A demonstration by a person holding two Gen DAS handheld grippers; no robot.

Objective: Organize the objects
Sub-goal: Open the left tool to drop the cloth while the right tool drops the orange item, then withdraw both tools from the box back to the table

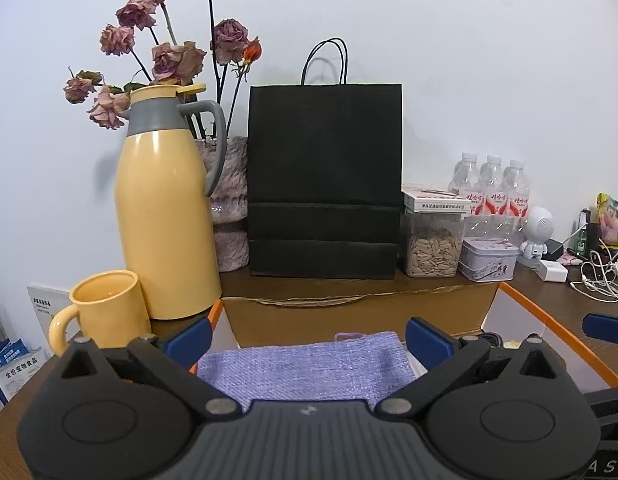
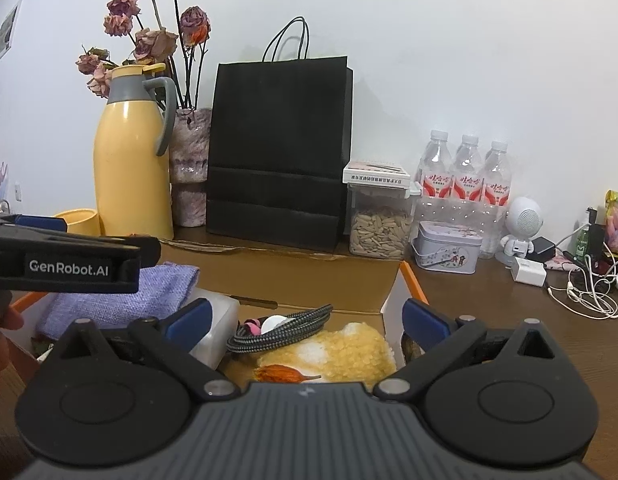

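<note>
white wall backs your brown counter (image 2: 489,332), where a yellow thermos (image 1: 165,216) and black paper bag (image 1: 325,184) stand in the upper middle of the frame. your left hand-held gripper (image 1: 309,338) hangs with its blue fingers spread wide, nothing between them, above the purple cloth (image 1: 305,372) lying in the open cardboard box (image 1: 549,328) at lower centre. your right hand-held gripper (image 2: 305,322) is equally wide apart and empty, over the braided cable (image 2: 277,328) and yellow fluffy item (image 2: 341,352) in that box.

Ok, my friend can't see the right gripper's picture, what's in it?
The open right gripper hovers over a cardboard box holding a purple cloth, cable and fluffy yellow thing. Behind stand a yellow jug and black bag.
</note>
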